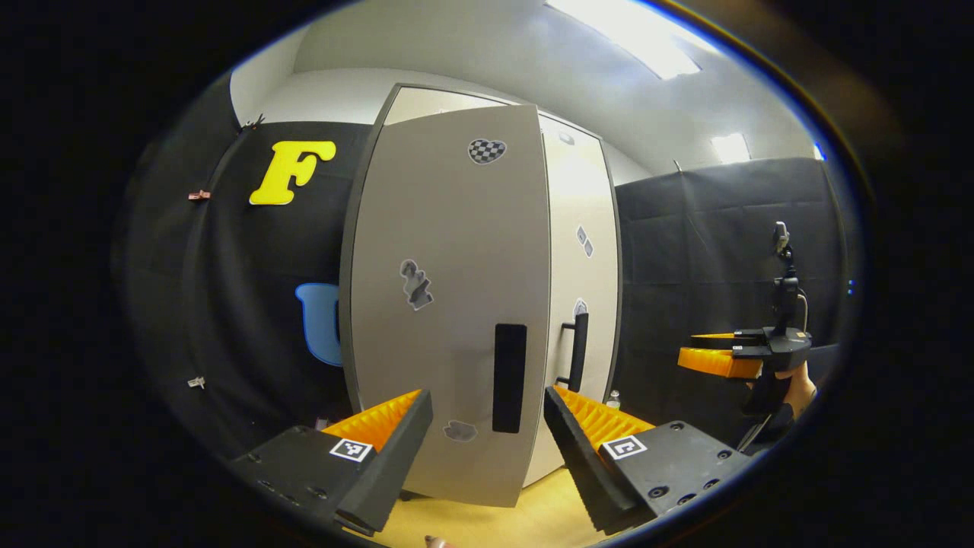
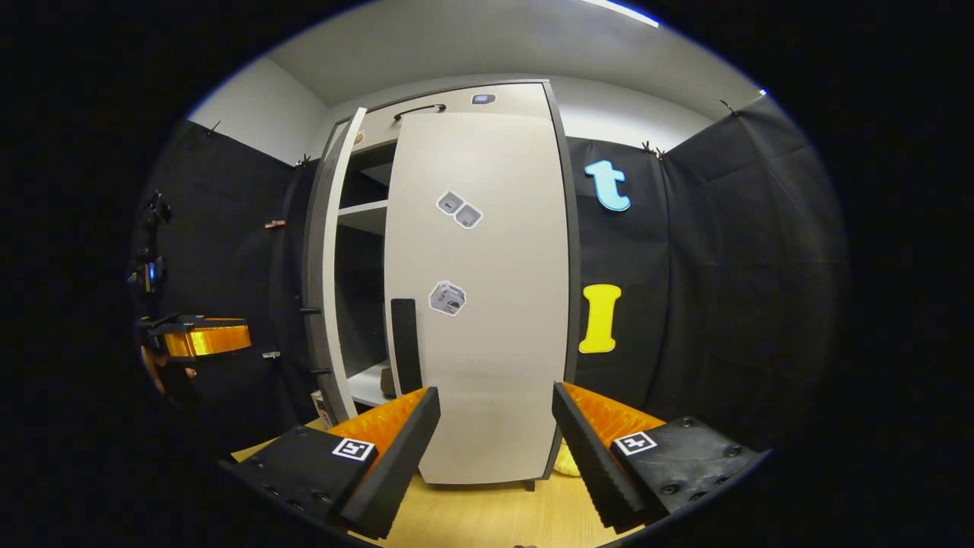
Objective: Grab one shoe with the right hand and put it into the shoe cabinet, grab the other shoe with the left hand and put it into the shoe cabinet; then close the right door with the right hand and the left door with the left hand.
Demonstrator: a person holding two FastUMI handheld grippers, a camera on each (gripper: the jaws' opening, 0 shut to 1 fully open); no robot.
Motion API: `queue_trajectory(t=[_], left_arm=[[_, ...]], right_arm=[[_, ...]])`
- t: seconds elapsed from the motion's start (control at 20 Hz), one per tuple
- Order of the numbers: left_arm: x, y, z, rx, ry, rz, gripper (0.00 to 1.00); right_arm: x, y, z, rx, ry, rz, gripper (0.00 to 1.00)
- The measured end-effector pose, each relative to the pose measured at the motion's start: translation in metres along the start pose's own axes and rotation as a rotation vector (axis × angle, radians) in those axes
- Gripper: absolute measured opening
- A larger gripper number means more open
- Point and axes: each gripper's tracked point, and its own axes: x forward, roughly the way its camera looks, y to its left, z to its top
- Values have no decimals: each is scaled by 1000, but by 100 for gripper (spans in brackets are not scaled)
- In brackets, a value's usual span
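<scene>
The shoe cabinet (image 2: 487, 304) has smooth, matt pale panel doors with dark matt edging and glossy stickers (image 2: 447, 297). Below it the floor (image 2: 487, 517) looks like smooth light wood. Beside it hangs matt black cloth (image 2: 723, 304).

The shoe cabinet (image 2: 472, 289) stands on the floor (image 2: 487, 510) against the booth wall, left door (image 1: 449, 304) ajar.

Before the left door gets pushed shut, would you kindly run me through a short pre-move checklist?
1. Right grey cabinet door shut: ok, it looks closed.
2. Left grey cabinet door shut: not ok, ajar.
3. Left gripper open and empty: ok.
4. Right gripper open and empty, back from the cabinet: ok.
5. Both shoes inside: cannot tell.
6. Black vertical handle of the left door ahead of the left gripper's fingers: ok.
</scene>
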Motion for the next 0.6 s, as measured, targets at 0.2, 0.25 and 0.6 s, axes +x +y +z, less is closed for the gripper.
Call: queue_trajectory(t=[0.2, 0.25, 0.6], left_arm=[[-3, 3, 2, -3, -13, 12, 94], [-5, 2, 3, 0, -19, 18, 94], [-12, -1, 4, -12, -46, 52, 94]], right_arm=[[-11, 3, 1, 3, -4, 1, 98], [-13, 4, 0, 4, -4, 4, 98], [-22, 2, -1, 6, -8, 5, 98]])
